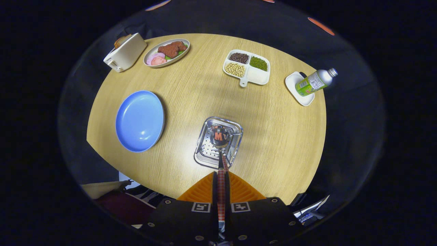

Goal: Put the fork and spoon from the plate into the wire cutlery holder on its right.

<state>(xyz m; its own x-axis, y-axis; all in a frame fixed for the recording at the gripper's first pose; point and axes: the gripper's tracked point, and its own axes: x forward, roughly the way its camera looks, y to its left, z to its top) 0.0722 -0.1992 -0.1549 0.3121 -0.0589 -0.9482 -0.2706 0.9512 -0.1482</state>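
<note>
On the bench [191,102], a blue plate [140,120] lies bare at left. Right of it, the gripper [221,181] is closed on a spoon's [221,150] checked handle, its bowl hanging over the metal cutlery holder [218,141].

You're at a staged dining setup in a booth, round wooden table [280,136], toaster [125,52], plate of meat [166,52], divided bean dish [247,66], black cloth wall [348,68] behind.
</note>
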